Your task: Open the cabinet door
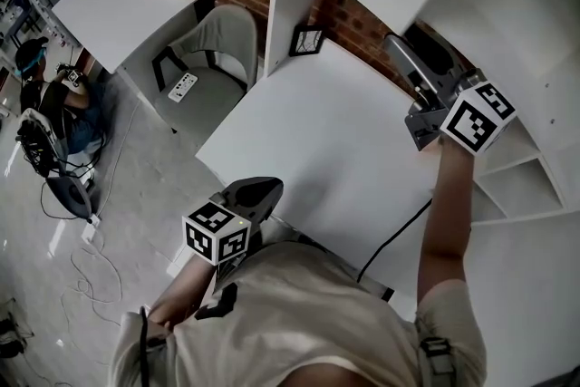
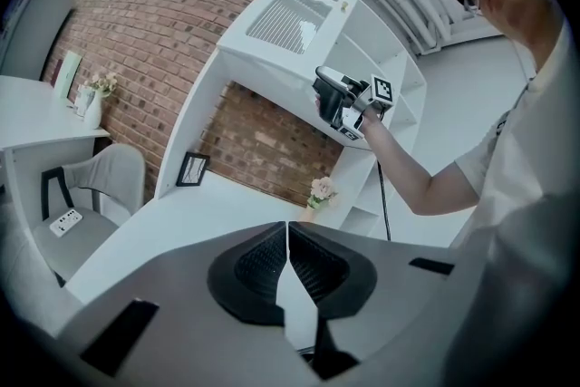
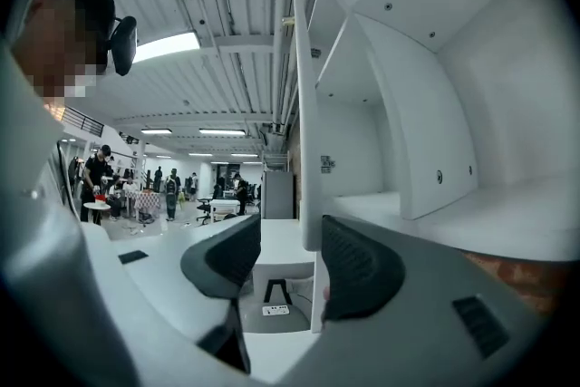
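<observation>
Looking down: right gripper (image 1: 396, 45) held high at cabinet (image 1: 517, 23), left gripper (image 1: 261, 188) parked low, clear of the work. Left gripper view: jaws pressed together, empty. Right gripper view: jaws spread astride door (image 3: 306, 104) edge, door standing ajar, interior showing.

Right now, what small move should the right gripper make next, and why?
Probably close the right gripper on the edge of the cabinet door, then pull. That edge stands between its open jaws, near one pad, and the door looks only partly open.
</observation>
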{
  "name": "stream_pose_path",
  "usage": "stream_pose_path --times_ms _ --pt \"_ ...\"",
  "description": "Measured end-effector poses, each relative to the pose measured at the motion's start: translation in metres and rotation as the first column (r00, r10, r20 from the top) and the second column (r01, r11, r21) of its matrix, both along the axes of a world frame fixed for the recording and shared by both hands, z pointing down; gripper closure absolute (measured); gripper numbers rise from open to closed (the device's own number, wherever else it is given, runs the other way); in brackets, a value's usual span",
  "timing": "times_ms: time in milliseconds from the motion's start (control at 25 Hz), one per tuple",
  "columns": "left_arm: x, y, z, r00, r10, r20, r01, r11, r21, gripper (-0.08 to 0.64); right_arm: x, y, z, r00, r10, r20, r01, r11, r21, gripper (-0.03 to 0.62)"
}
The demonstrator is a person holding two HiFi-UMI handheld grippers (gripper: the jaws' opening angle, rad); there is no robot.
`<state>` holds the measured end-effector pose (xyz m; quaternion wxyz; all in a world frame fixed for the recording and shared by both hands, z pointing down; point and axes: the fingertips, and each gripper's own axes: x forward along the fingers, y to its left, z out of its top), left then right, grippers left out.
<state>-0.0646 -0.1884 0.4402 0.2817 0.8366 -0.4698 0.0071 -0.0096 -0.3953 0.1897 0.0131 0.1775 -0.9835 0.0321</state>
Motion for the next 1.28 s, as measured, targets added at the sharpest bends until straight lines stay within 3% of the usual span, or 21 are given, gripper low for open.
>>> stream_pose_path --times_ms 320,640,960,1280 --pt "-0.013 0.000 -0.006 0.999 -0.039 0.012 0.038 0.999 0.020 0.537 0.000 -0.001 -0.007 1.000 0.003 -0.008 -0.003 1.000 0.019 0.380" --pt "-0.036 -0.008 -0.012 0.993 -0.115 0.019 0.115 0.993 0.010 0.537 -0.015 -0.003 -0.016 0.992 -0.129 -0.007 0.128 0.991 -0.026 0.380" --pt "-0.058 -0.004 -0.012 0.982 -0.183 0.036 0.182 0.983 0.014 0.537 -0.036 -0.013 -0.009 0.999 -0.035 -0.036 0.036 0.998 0.044 0.370" --pt "-0.054 0.006 0.000 0.984 -0.178 0.031 0.178 0.984 -0.006 0.538 -0.040 -0.016 -0.003 0.996 0.079 -0.028 -0.076 0.993 0.092 0.370"
